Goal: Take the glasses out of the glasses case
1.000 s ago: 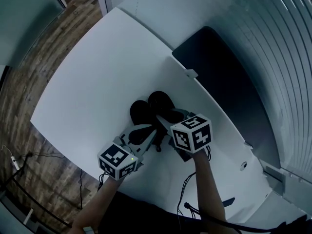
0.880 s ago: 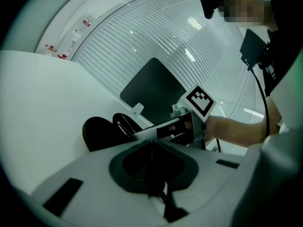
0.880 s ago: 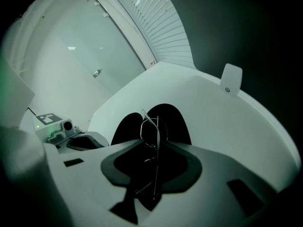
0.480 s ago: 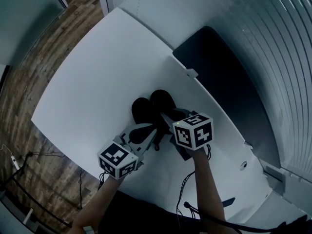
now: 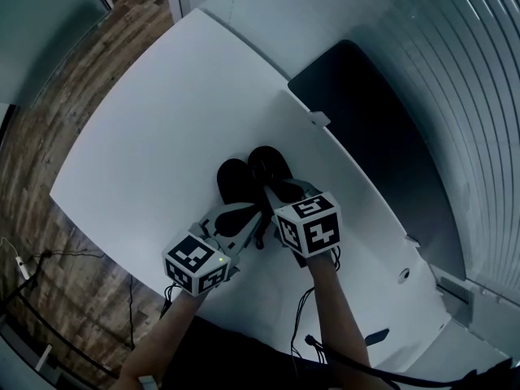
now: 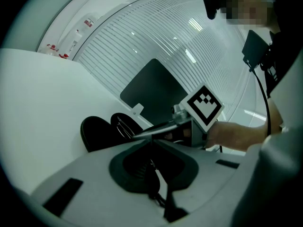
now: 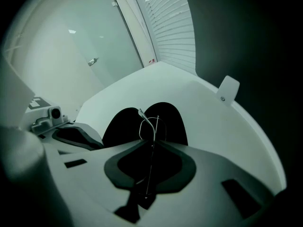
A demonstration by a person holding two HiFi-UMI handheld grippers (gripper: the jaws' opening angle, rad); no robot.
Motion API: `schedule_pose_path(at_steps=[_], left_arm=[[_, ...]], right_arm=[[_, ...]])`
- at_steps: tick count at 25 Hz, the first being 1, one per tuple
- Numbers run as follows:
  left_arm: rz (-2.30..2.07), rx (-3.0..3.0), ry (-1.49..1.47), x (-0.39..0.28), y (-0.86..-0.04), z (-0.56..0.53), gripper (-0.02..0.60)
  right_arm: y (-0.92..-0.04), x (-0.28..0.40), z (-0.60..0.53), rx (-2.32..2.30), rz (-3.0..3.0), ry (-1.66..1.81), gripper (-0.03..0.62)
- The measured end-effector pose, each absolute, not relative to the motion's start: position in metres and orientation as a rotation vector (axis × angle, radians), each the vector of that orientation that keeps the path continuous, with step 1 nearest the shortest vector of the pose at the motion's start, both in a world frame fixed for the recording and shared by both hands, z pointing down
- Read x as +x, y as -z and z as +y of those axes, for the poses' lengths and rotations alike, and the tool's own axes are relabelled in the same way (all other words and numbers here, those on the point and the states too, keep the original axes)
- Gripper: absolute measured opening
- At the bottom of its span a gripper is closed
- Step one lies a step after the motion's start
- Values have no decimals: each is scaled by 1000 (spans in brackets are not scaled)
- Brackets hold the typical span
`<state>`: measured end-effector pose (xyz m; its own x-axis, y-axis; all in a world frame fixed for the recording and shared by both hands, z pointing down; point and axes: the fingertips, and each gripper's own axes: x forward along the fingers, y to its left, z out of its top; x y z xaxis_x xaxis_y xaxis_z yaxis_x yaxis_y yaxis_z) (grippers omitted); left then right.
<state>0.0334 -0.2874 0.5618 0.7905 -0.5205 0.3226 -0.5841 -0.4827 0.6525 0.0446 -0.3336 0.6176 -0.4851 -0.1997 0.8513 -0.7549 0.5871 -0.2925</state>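
A black glasses case [image 5: 244,177] lies open on the white table [image 5: 162,128], its two halves side by side. Thin wire glasses [image 7: 149,124] stand up out of the case [image 7: 124,124]. My right gripper [image 5: 276,192] points steeply down over the case, and its jaws are closing with the wire frame pinched between them [image 7: 151,143]. From the near side my left gripper [image 5: 248,214] reaches the case's near end, its jaws together on the rim. In the left gripper view the case [image 6: 97,131] and the glasses [image 6: 124,126] lie just beyond the jaw tips [image 6: 150,140].
A black panel [image 5: 374,136] lies along the table's right side, with a small white tab [image 5: 318,120] at its edge. Wooden floor [image 5: 41,136] shows past the table's left edge. Cables [image 5: 309,323] hang near my arms.
The right gripper has tipped a little further over the case and its marker cube has shifted slightly left. The left gripper has not moved.
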Motion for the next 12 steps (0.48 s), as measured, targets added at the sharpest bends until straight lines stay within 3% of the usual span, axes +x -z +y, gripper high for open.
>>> schedule_pose_path(at_steps=[12], left_arm=[[-816,2223,-111,31,-546,-284,11]], right_arm=[[-607,46,-327,804,-2038,-869,32]])
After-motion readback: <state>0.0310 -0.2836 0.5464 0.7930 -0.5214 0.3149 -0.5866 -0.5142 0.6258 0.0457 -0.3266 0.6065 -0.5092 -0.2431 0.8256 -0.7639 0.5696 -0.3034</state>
